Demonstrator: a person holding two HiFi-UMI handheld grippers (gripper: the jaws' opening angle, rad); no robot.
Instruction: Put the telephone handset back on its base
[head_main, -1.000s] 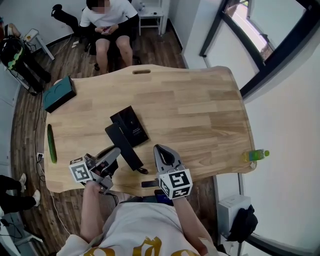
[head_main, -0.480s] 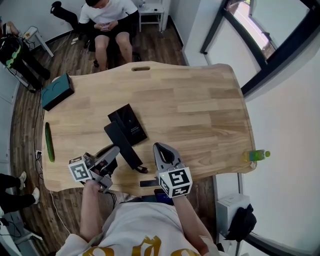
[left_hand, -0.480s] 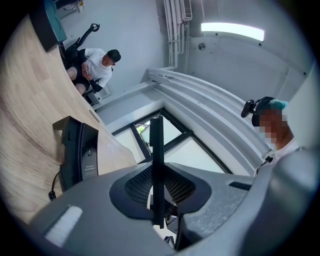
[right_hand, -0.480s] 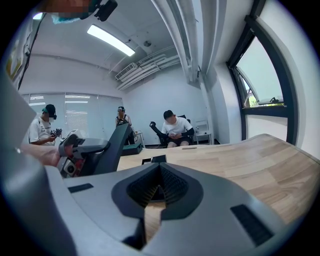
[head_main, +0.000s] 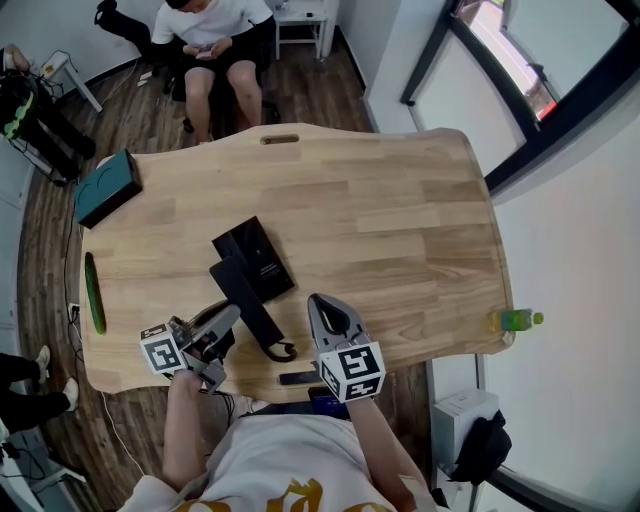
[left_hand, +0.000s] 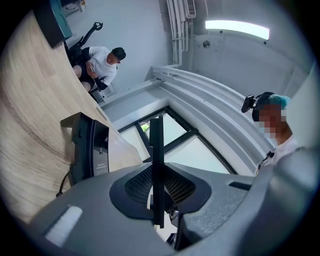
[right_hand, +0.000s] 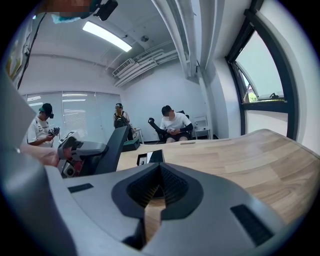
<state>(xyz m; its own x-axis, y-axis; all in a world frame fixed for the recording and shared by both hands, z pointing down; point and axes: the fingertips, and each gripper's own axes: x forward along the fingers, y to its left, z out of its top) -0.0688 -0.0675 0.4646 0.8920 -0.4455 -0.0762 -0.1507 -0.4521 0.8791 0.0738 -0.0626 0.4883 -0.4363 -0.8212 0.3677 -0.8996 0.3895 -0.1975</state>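
Grey left gripper (head_main: 225, 325) clamped on the long black telephone handset (head_main: 248, 300), seen edge-on between the jaws. Handset apparently raised off the pale wooden surface (head_main: 400, 220), long axis slanting beside the flat black rectangular base (head_main: 260, 250), far end overlapping the base's near-left corner. Right gripper (head_main: 318, 305) pinched together on nothing, nearer than the base and to its right. Judged next: swing over base, align, lower.
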